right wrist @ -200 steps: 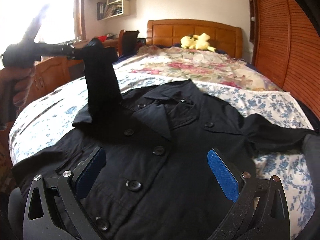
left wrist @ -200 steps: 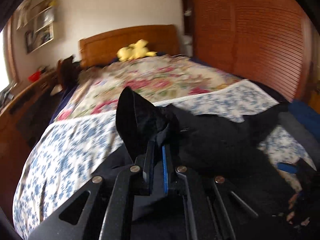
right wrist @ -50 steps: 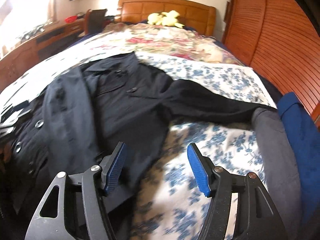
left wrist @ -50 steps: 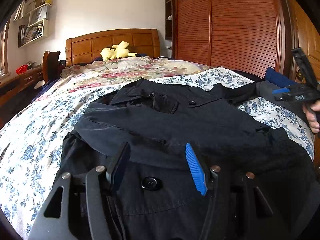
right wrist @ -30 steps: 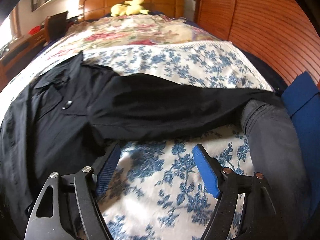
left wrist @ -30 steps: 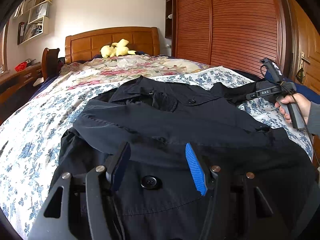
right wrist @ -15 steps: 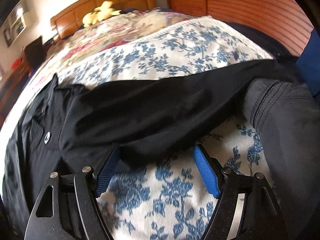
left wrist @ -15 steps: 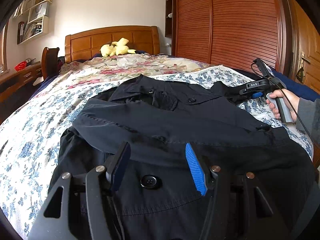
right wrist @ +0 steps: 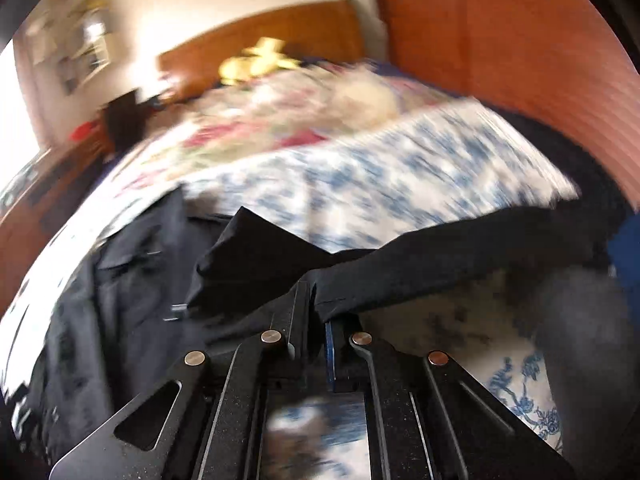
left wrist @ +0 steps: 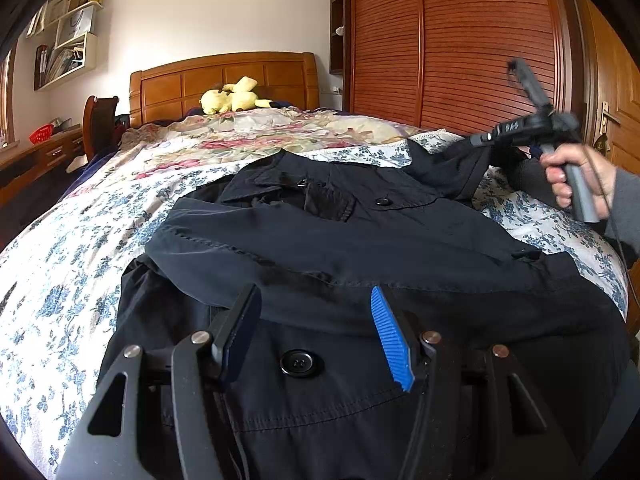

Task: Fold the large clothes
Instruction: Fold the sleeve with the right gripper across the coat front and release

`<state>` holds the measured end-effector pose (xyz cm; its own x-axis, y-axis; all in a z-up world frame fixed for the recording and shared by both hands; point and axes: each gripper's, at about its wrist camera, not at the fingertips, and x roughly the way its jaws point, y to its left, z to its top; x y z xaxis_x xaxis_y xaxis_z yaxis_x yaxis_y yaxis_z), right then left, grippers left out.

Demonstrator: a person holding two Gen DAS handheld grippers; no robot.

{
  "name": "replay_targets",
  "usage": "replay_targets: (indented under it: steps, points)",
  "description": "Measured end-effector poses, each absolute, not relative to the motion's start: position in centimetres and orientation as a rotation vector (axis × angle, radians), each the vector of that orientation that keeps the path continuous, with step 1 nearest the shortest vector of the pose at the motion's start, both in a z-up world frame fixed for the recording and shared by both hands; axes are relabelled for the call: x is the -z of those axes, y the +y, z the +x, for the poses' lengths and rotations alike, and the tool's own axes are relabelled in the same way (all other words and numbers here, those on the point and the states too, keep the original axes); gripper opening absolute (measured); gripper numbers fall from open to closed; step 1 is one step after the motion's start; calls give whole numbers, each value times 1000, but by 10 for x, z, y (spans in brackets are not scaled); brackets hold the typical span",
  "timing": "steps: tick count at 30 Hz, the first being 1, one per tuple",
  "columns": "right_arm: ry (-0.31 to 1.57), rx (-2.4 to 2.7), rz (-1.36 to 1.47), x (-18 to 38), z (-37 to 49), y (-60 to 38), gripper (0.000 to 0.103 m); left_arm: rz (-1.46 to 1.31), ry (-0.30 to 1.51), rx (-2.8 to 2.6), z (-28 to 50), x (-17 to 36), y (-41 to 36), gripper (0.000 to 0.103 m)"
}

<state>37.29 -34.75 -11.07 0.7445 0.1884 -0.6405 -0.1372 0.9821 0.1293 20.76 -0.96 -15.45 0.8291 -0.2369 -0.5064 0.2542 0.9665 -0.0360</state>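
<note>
Left gripper (left wrist: 316, 332) hovers over the dark coat (left wrist: 360, 248) hem, jaws apart, nothing pinched. Coat lies flat on the floral bed (left wrist: 72, 248), one sleeve folded across the chest. Right gripper (right wrist: 318, 312) is clamped on the other sleeve (right wrist: 420, 276), lifted off the bed. Yellow plush toy (left wrist: 234, 100) by the headboard.

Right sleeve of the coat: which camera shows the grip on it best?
The right wrist view. There the right gripper has its jaws shut on the sleeve, the fabric bunched between them, though the frame is blurred. The left wrist view shows the sleeve lifted off the bed from farther away, the pinch itself unclear.
</note>
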Motion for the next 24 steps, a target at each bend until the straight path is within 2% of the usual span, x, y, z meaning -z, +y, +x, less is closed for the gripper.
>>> replay_targets:
  steps: [5,10,20,24]
  points:
    - [684,-350,-17,90,333,-280,4,33,537,261,209,154,-9,57]
    - [750,-426,-125,109,302,-229,4,32,536,261,209,153,-9,57]
    - [854,-378,-160,140,275,-228,4,28,539,260,210,153,-9,57]
    - [845,-367,-169,132,261,-232,15,28,539,260,210,153,-10,57]
